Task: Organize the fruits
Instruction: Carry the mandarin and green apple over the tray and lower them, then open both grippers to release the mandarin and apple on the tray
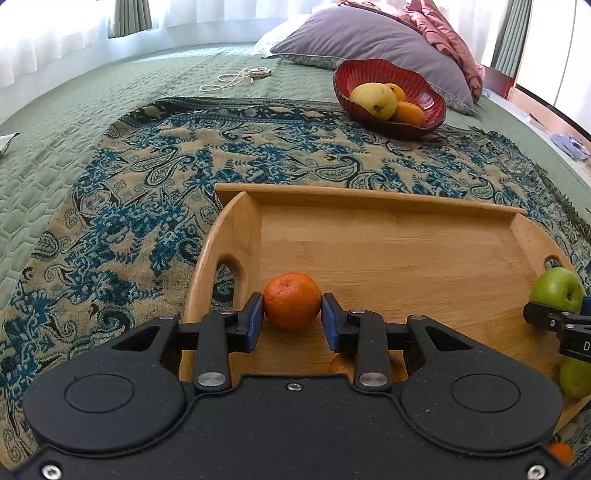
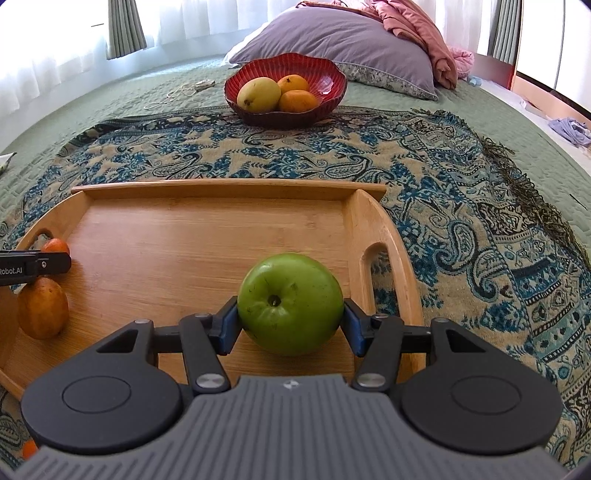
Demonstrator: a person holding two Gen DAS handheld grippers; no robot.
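Note:
A wooden tray [image 1: 388, 236] lies on a paisley cloth; it also shows in the right wrist view [image 2: 184, 229]. My left gripper [image 1: 291, 317] is shut on an orange tangerine [image 1: 292, 301] at the tray's left end. My right gripper [image 2: 290, 325] is shut on a green apple [image 2: 290, 301] at the tray's right end; the apple also shows in the left wrist view [image 1: 556, 290]. A second green apple [image 1: 576, 376] and a brownish fruit [image 2: 43, 308] lie in the tray. A red bowl [image 2: 325, 77] behind holds a yellow mango [image 2: 258, 94] and two oranges [image 2: 297, 101].
The paisley cloth [image 2: 461, 206] covers a green quilted bed [image 1: 55, 155]. A purple pillow [image 2: 332, 37] and pink bedding [image 2: 417, 26] lie behind the bowl. A white cable with a charger [image 1: 236, 78] lies left of the bowl. Another orange fruit [image 1: 559, 452] sits near the tray's front.

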